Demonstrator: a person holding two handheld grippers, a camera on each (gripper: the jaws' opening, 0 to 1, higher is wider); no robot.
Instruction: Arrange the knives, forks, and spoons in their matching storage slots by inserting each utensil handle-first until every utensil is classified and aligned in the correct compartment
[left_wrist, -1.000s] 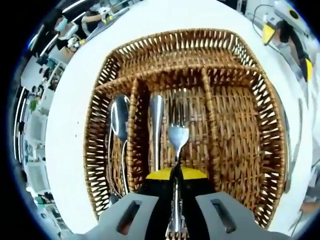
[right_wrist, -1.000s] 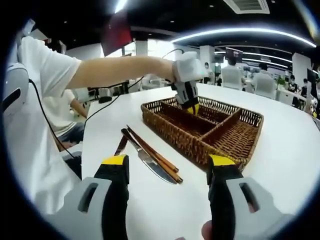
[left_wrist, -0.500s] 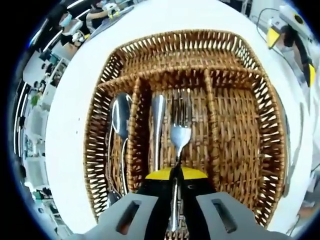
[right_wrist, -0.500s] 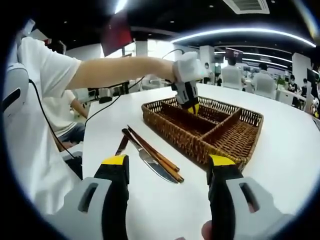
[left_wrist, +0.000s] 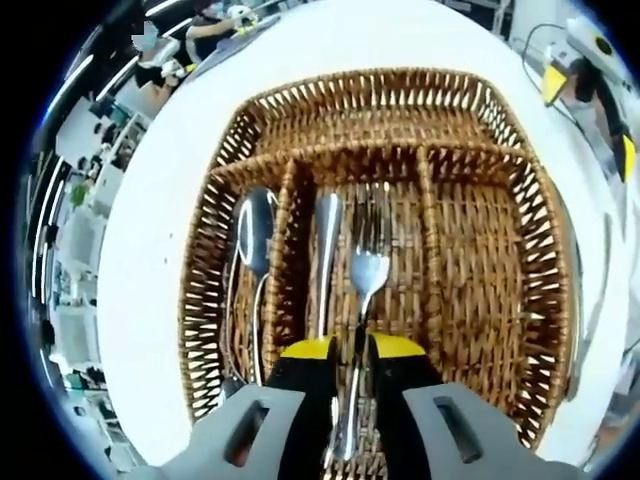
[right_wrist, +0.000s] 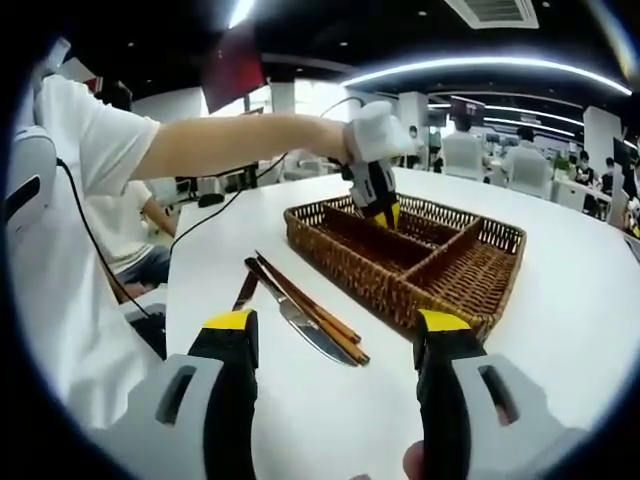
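In the left gripper view, my left gripper (left_wrist: 352, 352) hangs over the wicker tray (left_wrist: 540, 270), its yellow-tipped jaws drawn in around the handle of a fork (left_wrist: 366, 275). A thin gap shows on each side of the handle, so I cannot tell whether I am gripping it or have let go. The fork lies in the middle slot, tines toward the far end, just beside a second handle (left_wrist: 324, 250); a spoon (left_wrist: 254, 232) lies in the slot to the left, and the wide slot on the right is bare. The risk here: if I lift away while the pads still pinch, the fork could be dragged askew, ride onto its neighbour or catch in the weave.

In the right gripper view, my right gripper (right_wrist: 338, 345) hovers with jaws wide apart and nothing between them, above the white table (right_wrist: 560, 300). A knife (right_wrist: 305, 325) and brown chopsticks (right_wrist: 300, 300) lie touching beside the tray. Closing carelessly, I could pinch the chopsticks along with the knife, or the flat blade could slide on the smooth top.
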